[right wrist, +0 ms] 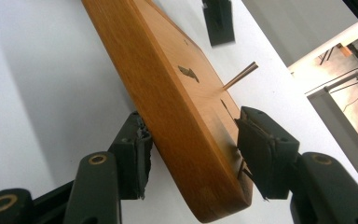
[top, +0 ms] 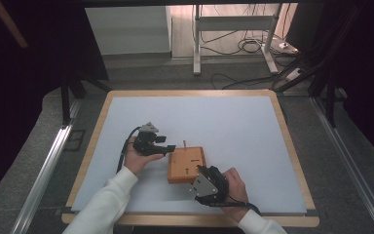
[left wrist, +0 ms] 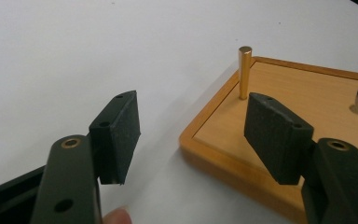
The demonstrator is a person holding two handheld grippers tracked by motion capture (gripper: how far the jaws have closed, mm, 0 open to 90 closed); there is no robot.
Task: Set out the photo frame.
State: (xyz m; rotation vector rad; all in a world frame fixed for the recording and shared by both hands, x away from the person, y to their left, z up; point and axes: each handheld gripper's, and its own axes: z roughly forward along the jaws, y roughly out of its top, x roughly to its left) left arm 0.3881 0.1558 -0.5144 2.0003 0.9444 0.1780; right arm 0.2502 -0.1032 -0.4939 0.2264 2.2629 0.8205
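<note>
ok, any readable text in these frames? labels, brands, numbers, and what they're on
None readable.
The wooden board: bare wood with dark slots and a brass peg, no markings.
The left gripper and the right gripper: plain black jaws, screw holes, no lettering.
The white table sheet: blank.
The gear on the floor beyond the table is too small to show any label.

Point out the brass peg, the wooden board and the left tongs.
brass peg [left wrist: 244,72], left gripper view, mid shaft.
wooden board [top: 186,163], high view, top face.
left tongs [left wrist: 191,133], left gripper view, midway between the open tips.
</note>
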